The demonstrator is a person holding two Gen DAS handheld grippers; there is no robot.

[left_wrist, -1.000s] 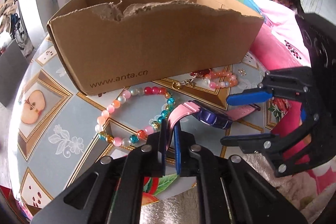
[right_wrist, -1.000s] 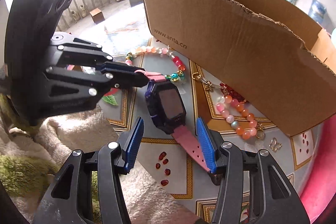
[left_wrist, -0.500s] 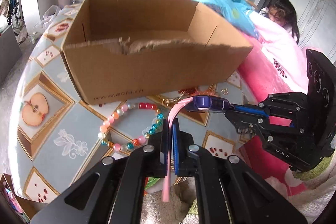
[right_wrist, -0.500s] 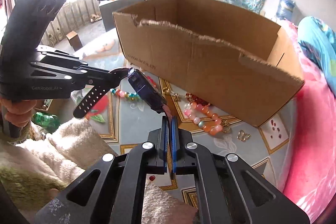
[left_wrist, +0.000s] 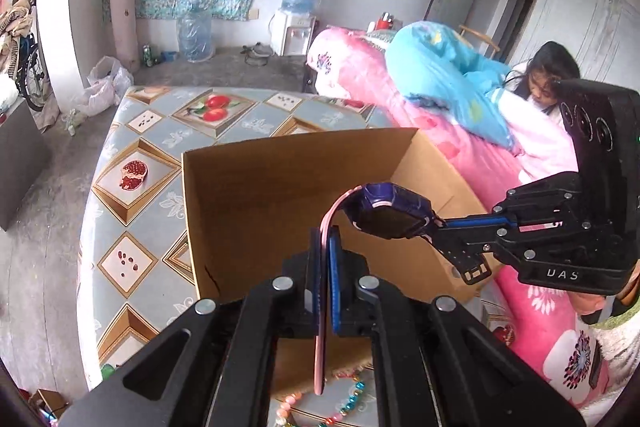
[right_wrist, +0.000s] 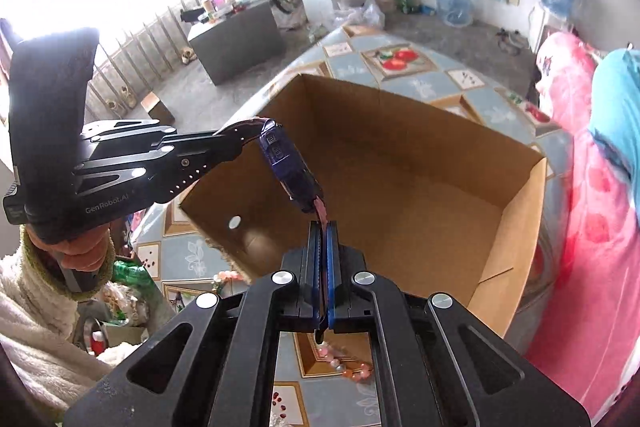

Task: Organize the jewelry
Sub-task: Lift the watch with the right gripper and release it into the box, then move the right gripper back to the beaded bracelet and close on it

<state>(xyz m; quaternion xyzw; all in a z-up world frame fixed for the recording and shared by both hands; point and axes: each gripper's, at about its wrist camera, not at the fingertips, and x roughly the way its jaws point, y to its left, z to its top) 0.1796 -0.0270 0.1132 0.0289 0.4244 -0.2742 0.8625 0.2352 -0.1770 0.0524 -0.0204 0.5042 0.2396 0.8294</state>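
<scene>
A purple watch (left_wrist: pixel 390 211) with pink straps hangs in the air over the open cardboard box (left_wrist: pixel 280 187). My left gripper (left_wrist: pixel 325 233) is shut on one pink strap, whose loose end dangles below the fingers. My right gripper (right_wrist: pixel 323 227) is shut on the other strap, with the watch (right_wrist: pixel 288 167) tilted above the box's (right_wrist: pixel 400 187) inside. Each gripper shows in the other's view: the right gripper (left_wrist: pixel 440 223) comes in from the right and the left gripper (right_wrist: pixel 236 139) from the left. The box interior looks bare.
A multicoloured bead bracelet (left_wrist: pixel 344 395) and a pink-orange bead bracelet (right_wrist: pixel 344 367) lie on the patterned table (left_wrist: pixel 132 259) in front of the box. A pink-covered bed (left_wrist: pixel 460 147) with a person (left_wrist: pixel 544 79) on it lies to the right. A sleeved hand (right_wrist: pixel 80 259) holds the left gripper.
The right gripper shut on the watch's free strap. Both grippers then lifted the watch off the table and carried it forward, over the box opening.
</scene>
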